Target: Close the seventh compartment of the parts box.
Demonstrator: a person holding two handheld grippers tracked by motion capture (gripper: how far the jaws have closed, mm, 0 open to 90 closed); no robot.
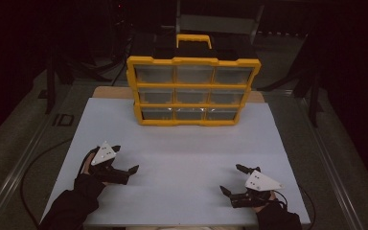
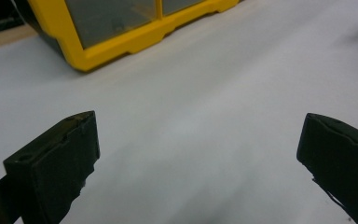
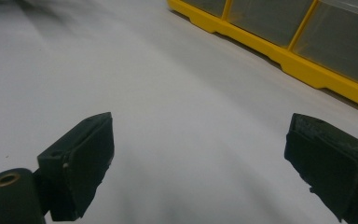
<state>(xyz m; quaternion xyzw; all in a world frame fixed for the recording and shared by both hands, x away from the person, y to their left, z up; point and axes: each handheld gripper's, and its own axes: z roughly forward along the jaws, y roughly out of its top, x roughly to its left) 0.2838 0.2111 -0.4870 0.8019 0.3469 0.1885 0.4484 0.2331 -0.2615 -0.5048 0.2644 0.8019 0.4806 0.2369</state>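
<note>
A yellow organiser case (image 1: 193, 90) with a grid of clear-fronted drawers and a yellow handle stands upright at the far side of the white table top (image 1: 182, 158). My left gripper (image 1: 126, 159) rests near the front left, held by a gloved hand, jaws open and empty. At the front right, my right gripper (image 1: 233, 179) is open too, with nothing between its jaws. In the left gripper view the left gripper (image 2: 198, 140) faces bare table, with the case's lower corner (image 2: 121, 28) ahead. The right gripper (image 3: 200, 140) likewise looks over white surface toward the case's bottom row (image 3: 284, 28).
The white board lies on a darker bench with metal rails (image 1: 24, 158) along both sides. Cables (image 1: 33, 167) trail off the left edge. Dark surroundings lie beyond the case. A wide stretch of white surface separates the grippers from the case.
</note>
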